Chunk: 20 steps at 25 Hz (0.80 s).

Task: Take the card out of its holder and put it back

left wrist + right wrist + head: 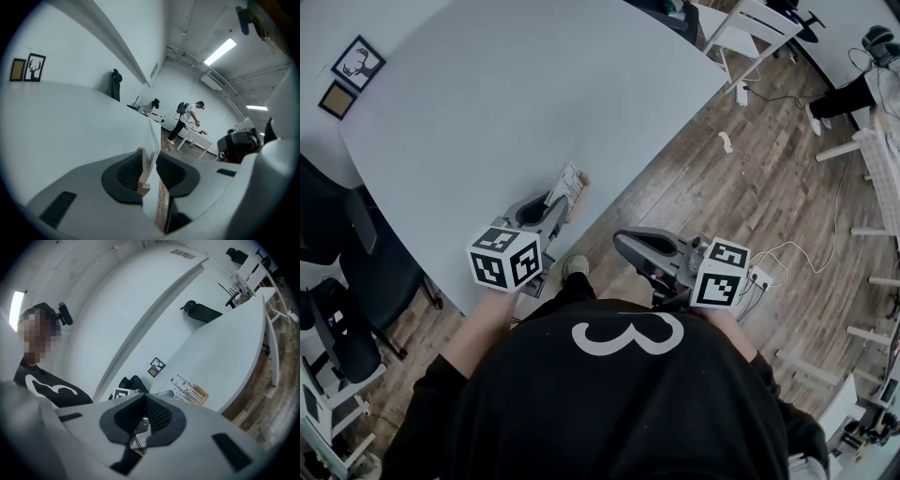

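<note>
A printed card (571, 183) stands in a small wooden holder (143, 176) close to the near edge of the pale table (487, 94). My left gripper (555, 208) reaches over that edge, its jaws on either side of the card. In the left gripper view the card (152, 140) stands edge-on between the pads, wood against one pad and card against the other, with no gap showing. My right gripper (621, 240) hangs off the table over the wooden floor, shut and empty. In the right gripper view the card (186, 391) lies ahead beyond the closed tips (144, 397).
Two small framed pictures (356, 64) lie at the table's far left corner. Black chairs (337, 281) stand to the left, a white chair (750, 28) at the top right. Cables (806, 248) trail on the floor. Another person (187, 119) stands far off.
</note>
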Each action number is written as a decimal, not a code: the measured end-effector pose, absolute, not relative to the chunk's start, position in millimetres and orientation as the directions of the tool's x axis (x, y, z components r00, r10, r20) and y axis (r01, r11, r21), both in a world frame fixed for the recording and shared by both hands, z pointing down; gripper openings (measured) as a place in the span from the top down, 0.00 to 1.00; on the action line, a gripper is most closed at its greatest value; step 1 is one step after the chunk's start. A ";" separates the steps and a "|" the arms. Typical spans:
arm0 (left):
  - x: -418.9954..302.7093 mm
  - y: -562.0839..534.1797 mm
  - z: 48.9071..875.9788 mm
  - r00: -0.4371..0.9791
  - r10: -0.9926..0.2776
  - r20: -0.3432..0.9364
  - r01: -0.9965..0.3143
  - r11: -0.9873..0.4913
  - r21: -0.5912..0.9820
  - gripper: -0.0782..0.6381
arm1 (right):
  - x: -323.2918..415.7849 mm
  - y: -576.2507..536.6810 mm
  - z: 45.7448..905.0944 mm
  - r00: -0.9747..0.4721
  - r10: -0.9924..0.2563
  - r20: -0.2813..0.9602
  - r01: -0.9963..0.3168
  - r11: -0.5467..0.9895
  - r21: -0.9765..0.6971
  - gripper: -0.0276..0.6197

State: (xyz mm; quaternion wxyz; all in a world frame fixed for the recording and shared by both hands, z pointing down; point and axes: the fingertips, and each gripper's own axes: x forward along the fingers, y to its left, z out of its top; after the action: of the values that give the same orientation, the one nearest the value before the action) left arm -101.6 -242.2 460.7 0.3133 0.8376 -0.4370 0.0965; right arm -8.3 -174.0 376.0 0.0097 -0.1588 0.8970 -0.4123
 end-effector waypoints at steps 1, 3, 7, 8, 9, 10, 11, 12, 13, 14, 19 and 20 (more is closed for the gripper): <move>-100.9 -242.6 460.7 0.596 -0.673 0.438 -0.796 -0.426 0.430 0.76 | -8.6 -174.3 375.2 -0.950 -0.293 0.112 -0.275 0.610 -0.743 0.94; -100.1 -243.2 461.3 0.591 -0.672 0.446 -0.802 -0.433 0.411 0.80 | -8.8 -174.5 373.9 -0.949 -0.294 0.111 -0.275 0.610 -0.743 0.94; -100.3 -242.3 461.6 0.585 -0.666 0.463 -0.810 -0.458 0.365 0.83 | -8.6 -174.8 374.0 -0.946 -0.302 0.115 -0.284 0.605 -0.744 0.94; -100.7 -242.1 461.6 0.581 -0.667 0.466 -0.814 -0.466 0.348 0.84 | -8.5 -175.0 374.2 -0.945 -0.305 0.115 -0.286 0.603 -0.745 0.94; -101.0 -242.0 461.6 0.577 -0.668 0.470 -0.817 -0.472 0.333 0.84 | -8.3 -175.2 374.4 -0.944 -0.308 0.115 -0.287 0.601 -0.746 0.94; -101.1 -241.9 461.8 0.575 -0.668 0.472 -0.818 -0.476 0.322 0.84 | -7.9 -175.5 374.7 -0.944 -0.311 0.115 -0.288 0.599 -0.747 0.94; -101.1 -241.9 462.2 0.573 -0.668 0.475 -0.820 -0.479 0.315 0.84 | -7.2 -175.9 375.1 -0.943 -0.314 0.114 -0.289 0.597 -0.748 0.94; -100.9 -242.2 462.7 0.570 -0.669 0.477 -0.821 -0.480 0.309 0.84 | -6.3 -176.5 375.6 -0.942 -0.316 0.113 -0.290 0.595 -0.749 0.94; -100.8 -242.7 463.3 0.567 -0.669 0.480 -0.823 -0.480 0.304 0.84 | -5.2 -177.3 376.1 -0.941 -0.319 0.113 -0.291 0.594 -0.750 0.94; -100.8 -243.5 463.9 0.563 -0.670 0.483 -0.826 -0.479 0.298 0.85 | -4.2 -178.0 376.5 -0.940 -0.321 0.113 -0.292 0.592 -0.751 0.94; -102.1 -244.2 464.7 0.550 -0.675 0.492 -0.834 -0.475 0.281 0.85 | -3.4 -177.4 376.7 -0.938 -0.328 0.109 -0.294 0.590 -0.752 0.94; -102.6 -244.1 464.5 0.548 -0.676 0.493 -0.835 -0.474 0.280 0.85 | -3.9 -176.8 376.5 -0.938 -0.328 0.109 -0.294 0.590 -0.752 0.94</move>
State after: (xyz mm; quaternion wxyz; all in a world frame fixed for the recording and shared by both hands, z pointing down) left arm -102.6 -244.1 464.5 0.2504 0.8435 -0.4478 0.1592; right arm -3.9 -176.8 376.5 0.0207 -0.1745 0.8913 -0.4180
